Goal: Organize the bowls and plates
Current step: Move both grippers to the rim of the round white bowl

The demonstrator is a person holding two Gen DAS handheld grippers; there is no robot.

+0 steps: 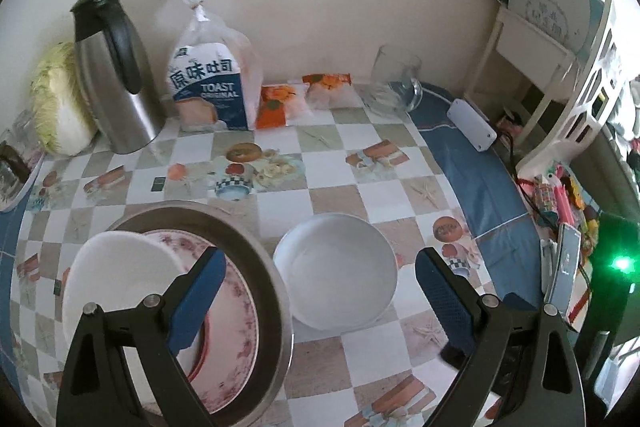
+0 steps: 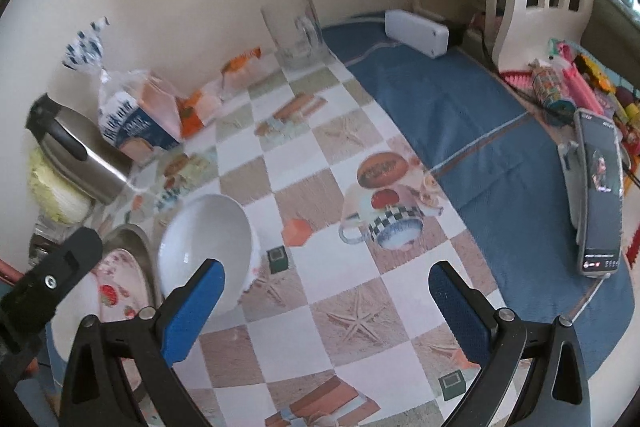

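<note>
A white bowl (image 1: 338,273) stands upright on the checked tablecloth, between the spread fingers of my left gripper (image 1: 320,271), which is open and holds nothing. Left of it a steel pan (image 1: 264,267) holds a floral plate (image 1: 236,311) with a plain white plate (image 1: 120,275) lying on top. In the right wrist view the same white bowl (image 2: 206,239) sits just beyond the left fingertip of my right gripper (image 2: 326,283), also open and empty. The steel pan (image 2: 134,239) and floral plate (image 2: 116,281) show at the left, partly hidden by the other gripper's black frame.
Along the wall stand a cabbage (image 1: 60,103), a steel thermos jug (image 1: 116,75), a toast bag (image 1: 210,83), orange packets (image 1: 280,103) and a glass mug (image 1: 394,81). A white power box (image 1: 472,125) lies at the right edge, a phone (image 2: 600,195) on a stand beyond.
</note>
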